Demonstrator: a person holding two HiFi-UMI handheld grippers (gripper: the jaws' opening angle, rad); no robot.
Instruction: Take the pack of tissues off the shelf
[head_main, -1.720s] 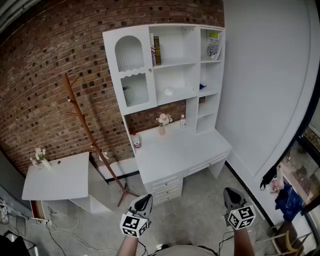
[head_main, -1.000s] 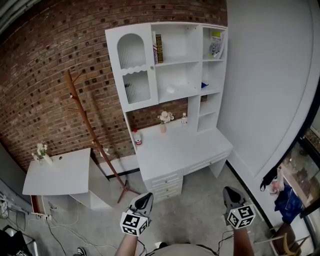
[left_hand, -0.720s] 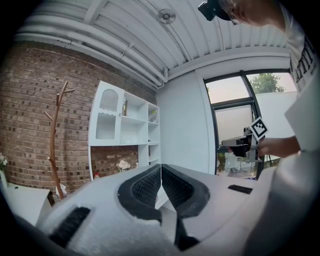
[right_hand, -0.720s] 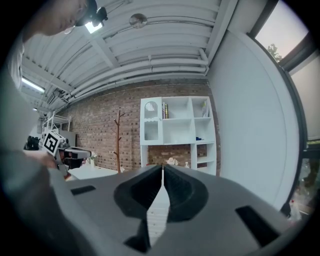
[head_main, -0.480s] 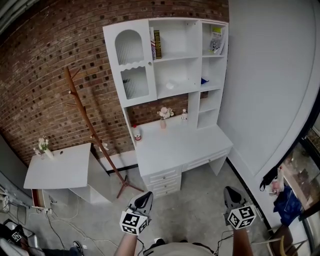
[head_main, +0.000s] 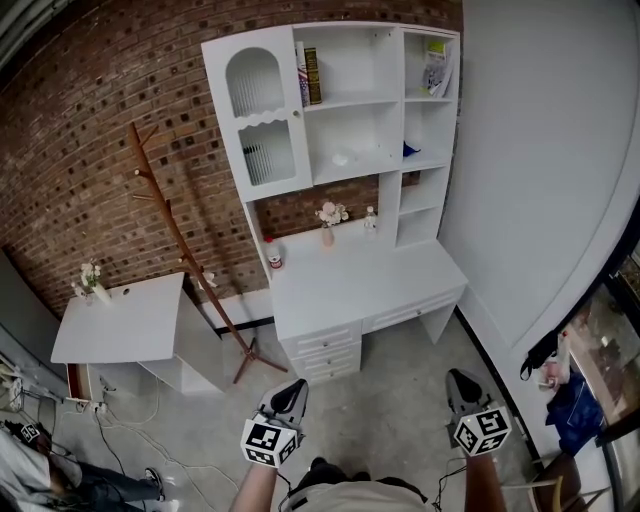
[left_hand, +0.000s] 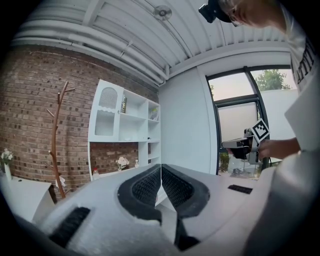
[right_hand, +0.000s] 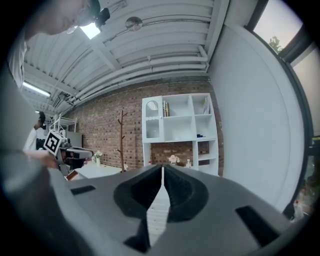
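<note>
head view: approach step, the person stands well back from the white shelf (head_main: 352, 101) over the table (head_main: 365, 285). left gripper (head_main: 291, 392) and right gripper (head_main: 461, 384) low, fingers clenched on nothing. tissue pack is probably the pale pack (head_main: 432, 68) in the shelf's top right compartment, too small to confirm. next: walk up, raise one gripper, open fingers.

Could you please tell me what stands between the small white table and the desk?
A wooden coat rack stands there, shown clearly in the head view.
</note>
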